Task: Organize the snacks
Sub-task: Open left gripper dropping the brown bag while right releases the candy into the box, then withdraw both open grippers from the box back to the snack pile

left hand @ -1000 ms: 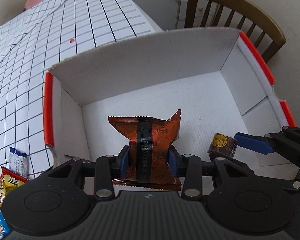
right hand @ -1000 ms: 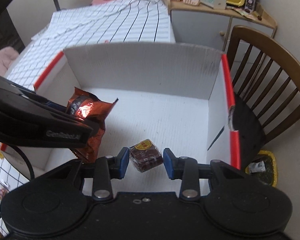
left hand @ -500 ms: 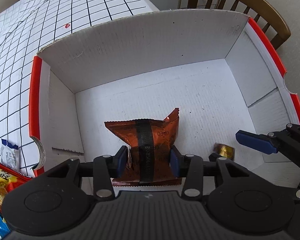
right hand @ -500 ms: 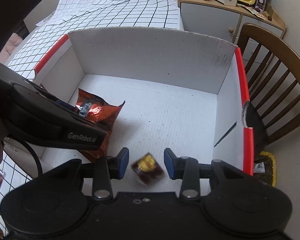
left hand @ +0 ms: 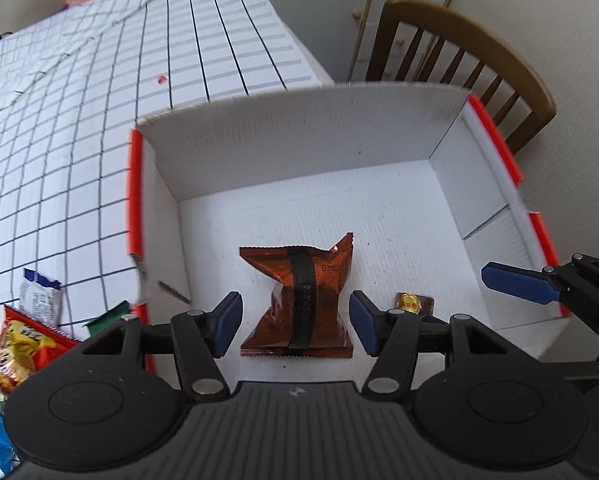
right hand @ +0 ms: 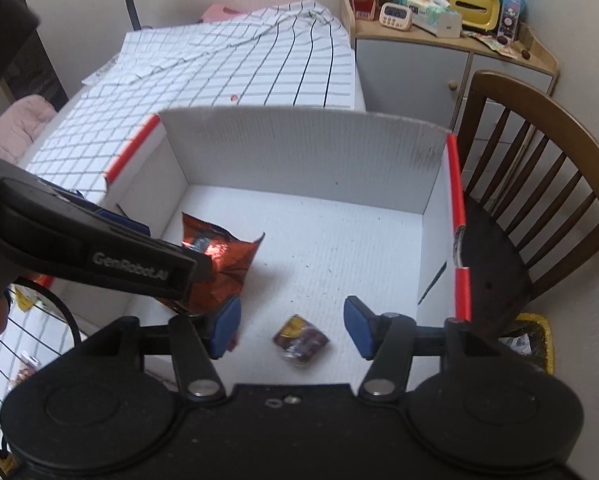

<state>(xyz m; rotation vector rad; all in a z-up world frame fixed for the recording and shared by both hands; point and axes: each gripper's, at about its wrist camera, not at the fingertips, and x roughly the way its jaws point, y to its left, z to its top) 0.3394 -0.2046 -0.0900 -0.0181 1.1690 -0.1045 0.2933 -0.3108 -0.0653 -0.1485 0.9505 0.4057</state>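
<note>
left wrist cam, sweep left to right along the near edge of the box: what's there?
Snack packets on the tablecloth → box's red left rim → orange Oreo packet → small brown snack with gold label → right gripper's blue pad.

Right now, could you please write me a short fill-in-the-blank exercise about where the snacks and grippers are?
1. The orange packet lies inside the white ____.
2. The left gripper has its jaws ____, clear of the packet.
3. The small brown snack lies on the box floor between the jaws of the ____ gripper.
4. Beyond the box stands a wooden ____.

Missing words: box; open; right; chair
</note>
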